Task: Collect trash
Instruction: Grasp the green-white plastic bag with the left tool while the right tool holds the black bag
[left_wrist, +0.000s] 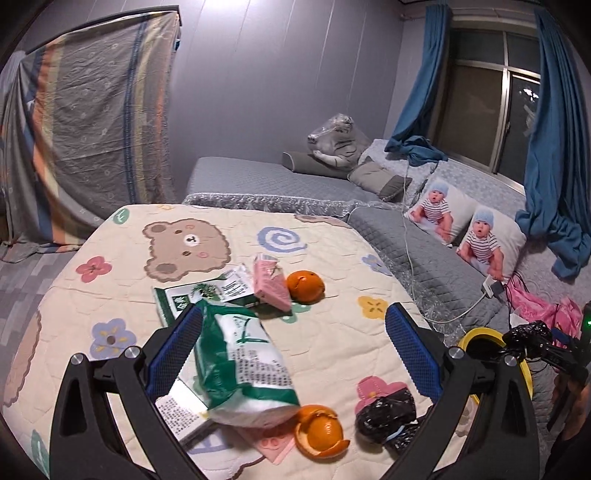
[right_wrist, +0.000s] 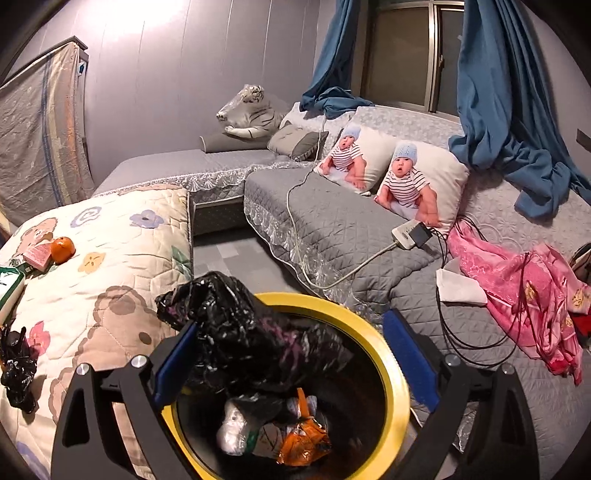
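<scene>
My left gripper stands wide open over the bear-print quilted table. A green-and-white tissue pack lies between its fingers, close to the left pad and atop a printed booklet. Nearby lie an orange peel, a crumpled black bag, a pink carton, a whole orange and a green box. My right gripper is open above the yellow-rimmed bin. A black plastic bag hangs loose between its fingers, over the rim. Wrappers fill the bin.
A grey sofa with baby-print pillows runs behind the bin. On it lie a power strip with cables, a pink cloth and a white tissue. A second black bag sits on the table.
</scene>
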